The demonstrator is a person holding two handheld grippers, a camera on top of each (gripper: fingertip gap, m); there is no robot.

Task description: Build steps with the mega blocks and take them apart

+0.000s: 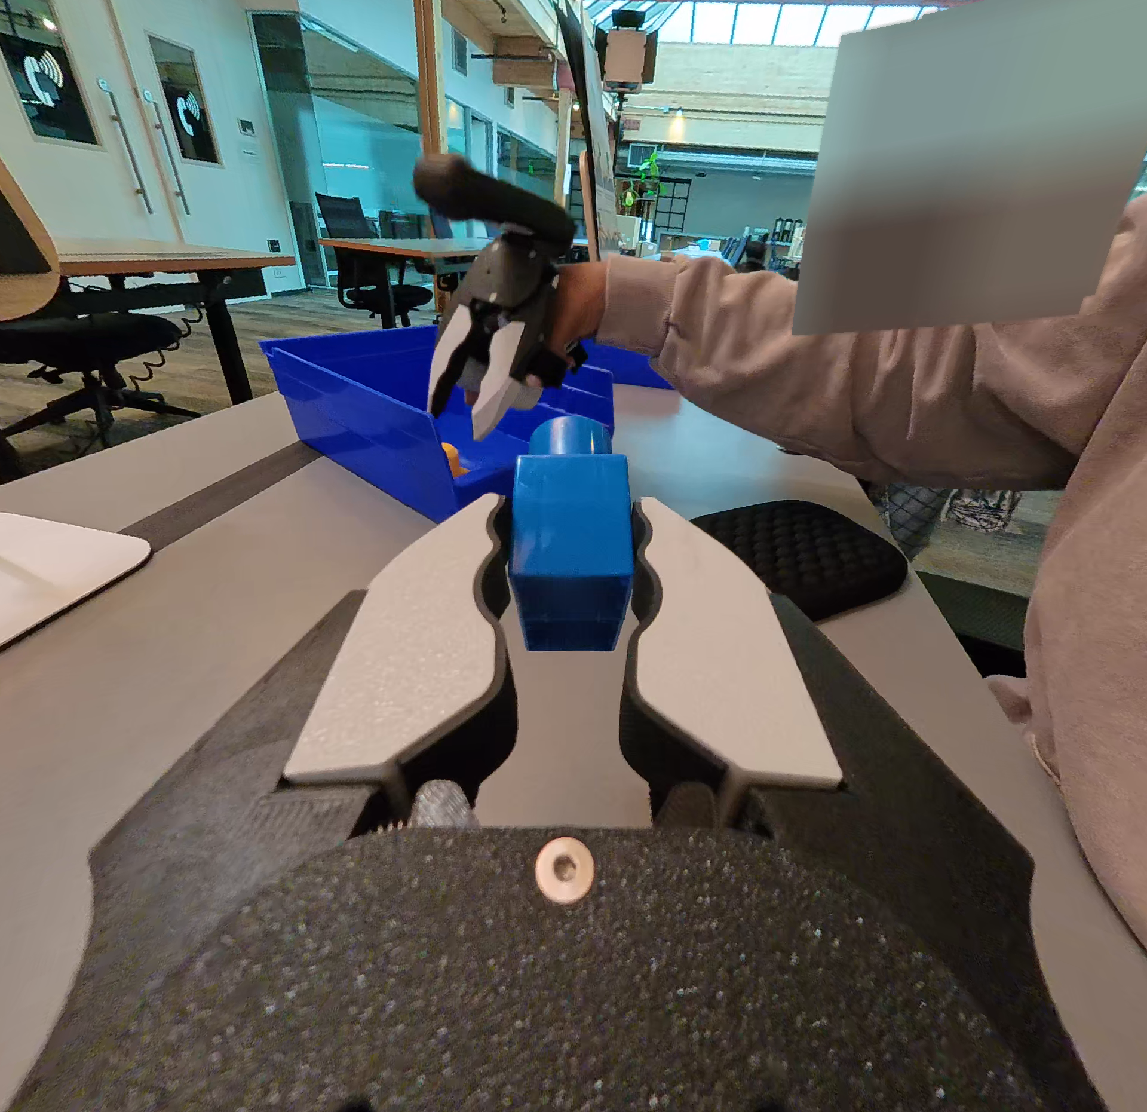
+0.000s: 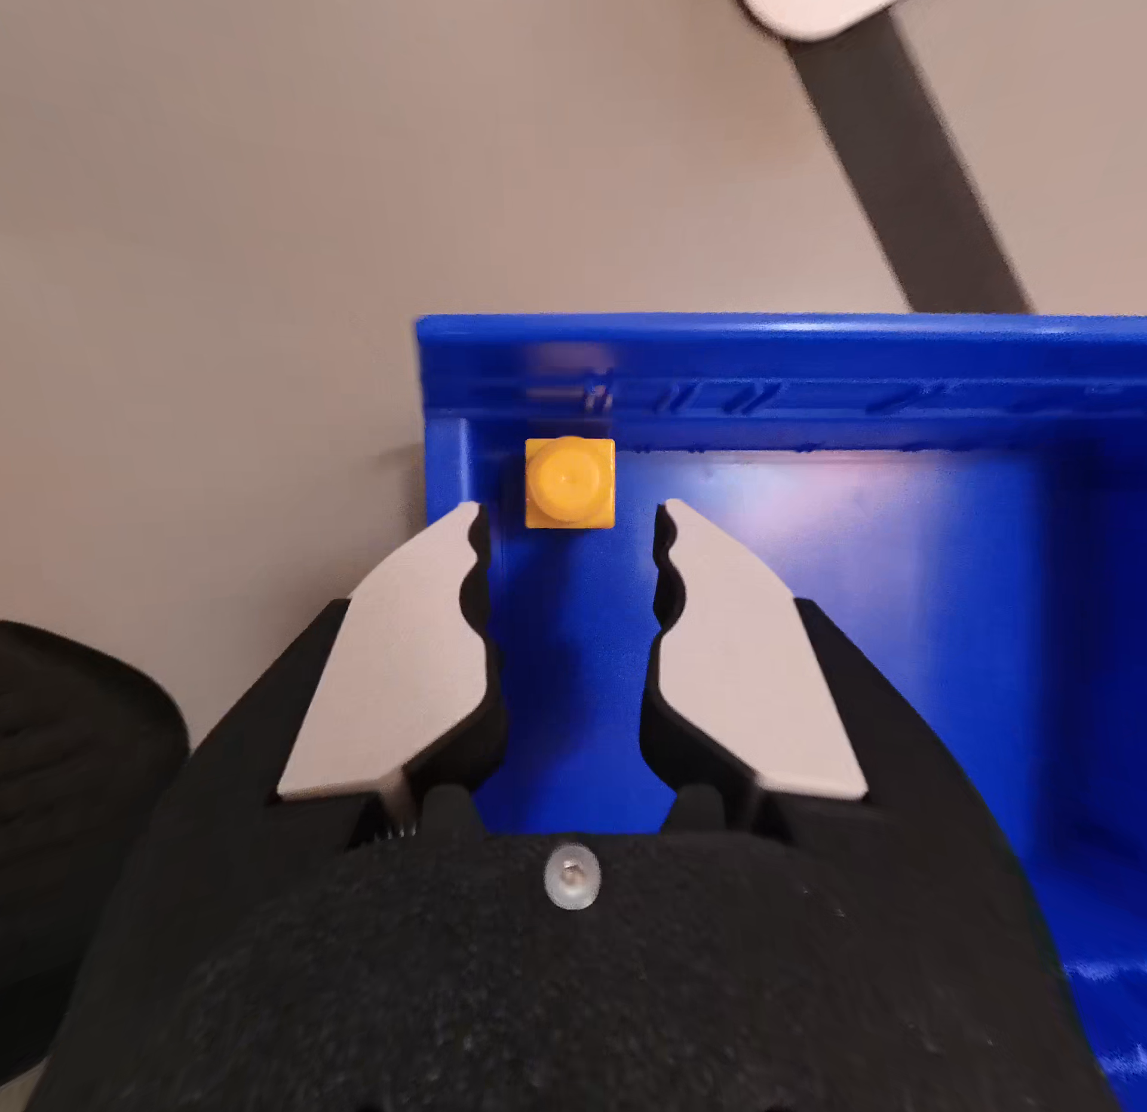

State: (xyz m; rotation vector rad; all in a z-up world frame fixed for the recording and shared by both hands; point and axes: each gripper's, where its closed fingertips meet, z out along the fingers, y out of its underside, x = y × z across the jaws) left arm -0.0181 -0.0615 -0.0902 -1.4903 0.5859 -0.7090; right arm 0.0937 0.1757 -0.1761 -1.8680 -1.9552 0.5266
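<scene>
My left gripper [image 1: 570,511] is shut on a blue single-stud mega block [image 1: 570,548] and holds it above the grey table, stud pointing away. My right gripper [image 2: 570,508] is open and empty, pointing down into a blue bin [image 2: 807,349]. A yellow single-stud block [image 2: 570,483] stands in the bin's corner just beyond its fingertips. In the left wrist view the right gripper [image 1: 465,408] hangs over the blue bin [image 1: 360,412], and an edge of the yellow block [image 1: 455,459] shows inside.
A black mesh pad [image 1: 800,554] lies on the table to the right; it also shows in the right wrist view [image 2: 74,741]. A white board [image 1: 56,561] lies at the left. The person's sleeve [image 1: 869,368] reaches across. Desks and office chairs stand behind.
</scene>
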